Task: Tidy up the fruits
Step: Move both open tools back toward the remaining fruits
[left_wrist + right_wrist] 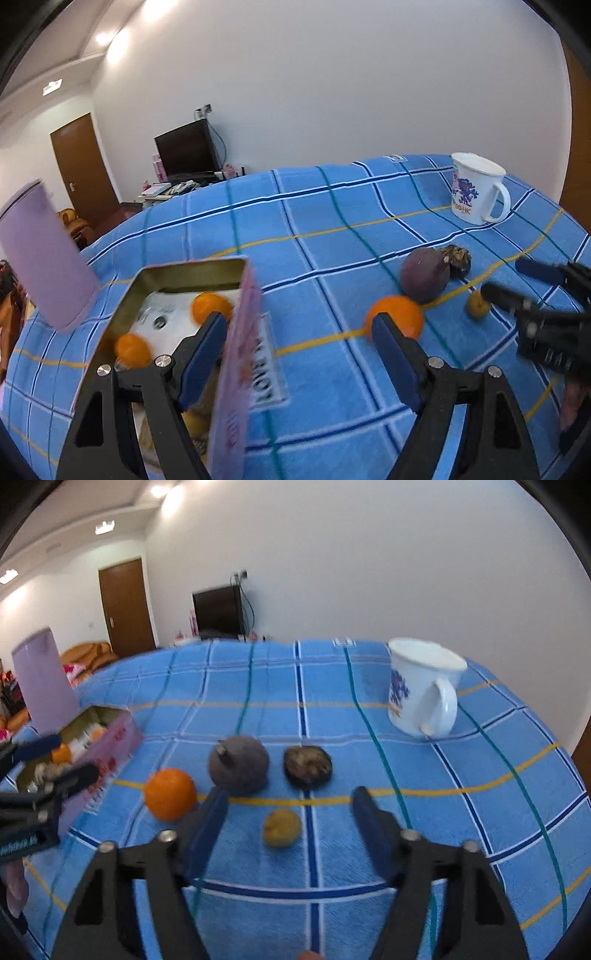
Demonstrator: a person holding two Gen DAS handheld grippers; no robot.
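Note:
An open pink box (236, 354) with a raised lid (44, 254) holds small oranges (210, 306); it also shows in the right wrist view (107, 753). On the blue checked cloth lie an orange (170, 794), a purple round fruit (239, 765), a dark shrivelled fruit (308, 767) and a small yellow fruit (282, 828). My left gripper (299, 332) is open, straddling the box's right wall. My right gripper (290, 808) is open just above the small yellow fruit, with nothing held.
A white mug (423, 690) with a blue print stands at the back right of the table. The blue cloth (369, 849) covers the whole table. A dark TV (218, 611) and a brown door (125, 607) are far behind.

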